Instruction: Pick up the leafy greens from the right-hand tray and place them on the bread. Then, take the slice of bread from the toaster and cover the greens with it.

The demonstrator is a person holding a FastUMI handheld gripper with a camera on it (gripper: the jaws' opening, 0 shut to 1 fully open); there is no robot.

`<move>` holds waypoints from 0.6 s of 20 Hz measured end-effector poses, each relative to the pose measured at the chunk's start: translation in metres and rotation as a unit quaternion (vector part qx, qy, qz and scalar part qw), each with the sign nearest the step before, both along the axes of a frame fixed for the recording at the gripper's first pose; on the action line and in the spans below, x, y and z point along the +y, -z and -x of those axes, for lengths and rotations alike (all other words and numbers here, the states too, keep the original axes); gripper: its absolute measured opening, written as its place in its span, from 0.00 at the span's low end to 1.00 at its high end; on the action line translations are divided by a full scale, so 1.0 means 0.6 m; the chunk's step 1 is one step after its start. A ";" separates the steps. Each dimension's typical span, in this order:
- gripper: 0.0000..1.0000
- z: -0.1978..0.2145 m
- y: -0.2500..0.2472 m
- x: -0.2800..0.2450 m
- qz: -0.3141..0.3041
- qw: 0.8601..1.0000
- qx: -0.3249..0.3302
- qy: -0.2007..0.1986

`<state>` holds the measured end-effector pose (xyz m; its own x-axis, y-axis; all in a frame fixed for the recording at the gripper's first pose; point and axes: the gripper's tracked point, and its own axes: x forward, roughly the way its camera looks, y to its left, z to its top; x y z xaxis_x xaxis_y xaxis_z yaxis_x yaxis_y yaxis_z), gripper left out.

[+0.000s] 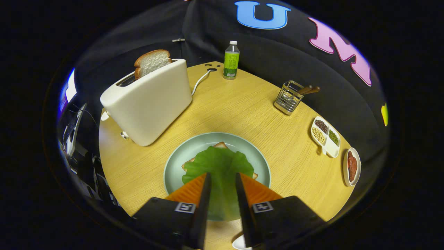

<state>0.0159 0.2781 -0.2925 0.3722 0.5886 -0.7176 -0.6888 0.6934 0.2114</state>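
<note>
Your gripper (222,177) holds its fingers narrowly apart over the flat green lettuce leaf (218,165), which shows between them; whether they pinch it, you cannot tell. The leaf lies on a bread slice (220,145) on the pale green round plate (173,166). Beyond, another white bread slice (152,61) stands in the cream toaster (147,104).

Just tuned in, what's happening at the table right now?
A hand-held gripper hovers over the plate, fingers apart, with the leafy greens seen between them. The greens lie on the bread on the plate. Whether the fingers touch the greens is unclear. The second slice stands in the toaster, not yet taken.
</note>
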 end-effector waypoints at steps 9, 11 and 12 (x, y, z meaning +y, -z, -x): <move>0.98 -0.030 -0.131 -0.016 -0.058 0.994 -0.084 0.045; 0.98 -0.038 -0.181 -0.016 -0.078 0.990 -0.108 0.050; 0.98 -0.042 -0.207 -0.015 -0.087 0.988 -0.117 0.051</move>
